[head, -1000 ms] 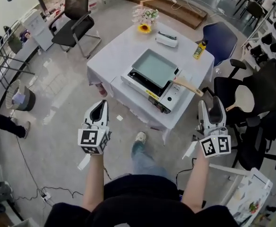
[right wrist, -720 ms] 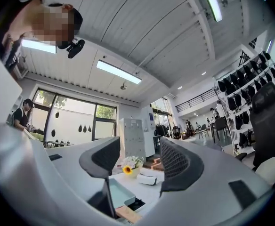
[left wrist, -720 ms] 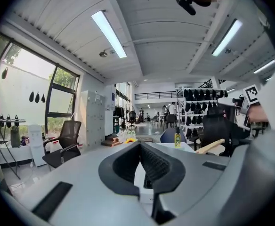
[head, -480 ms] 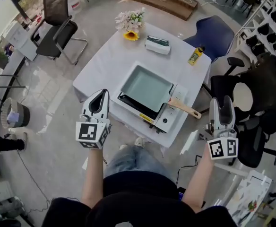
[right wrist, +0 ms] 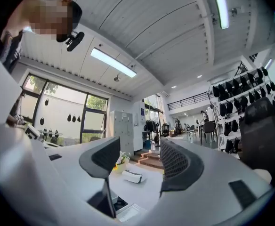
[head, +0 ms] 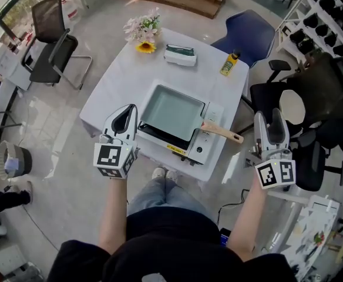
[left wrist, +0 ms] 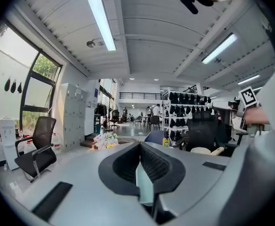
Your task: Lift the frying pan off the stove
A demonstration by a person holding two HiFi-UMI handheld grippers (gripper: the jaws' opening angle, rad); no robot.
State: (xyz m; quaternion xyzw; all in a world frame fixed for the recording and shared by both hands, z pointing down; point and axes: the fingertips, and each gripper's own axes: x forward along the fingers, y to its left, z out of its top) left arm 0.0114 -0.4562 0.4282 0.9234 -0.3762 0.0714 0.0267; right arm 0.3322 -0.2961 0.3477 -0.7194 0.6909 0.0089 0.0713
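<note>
Frying pan (head: 171, 111) sits on the stove (head: 198, 148), rectangular, pale inside. Its wooden handle (head: 221, 132) points out past the stove's right side toward the surface's edge. Stove is on the white-covered surface (head: 115, 81), at the edge nearest the person. Left gripper (head: 126, 115) hovers at the near-left edge of the surface, just beside the stove's left end, not touching pan or stove. In the left gripper view the jaws are together at the tips with nothing clamped between them. Right gripper (head: 268, 122) hangs off the right side of the surface, near the handle's tip but apart from it. In the right gripper view its jaws stand apart, with only the surface and far items showing through the gap and nothing gripped. Both grippers are held upright with the marker cubes toward the person. Far side of the surface: flowers (head: 142, 31) at the far-left corner, a white box with a green top (head: 180, 54) beside them, and a yellow bottle (head: 229, 63) at the right edge. A blue chair (head: 248, 37) stands behind the surface, a black office chair (head: 51, 40) well off to the left.
</note>
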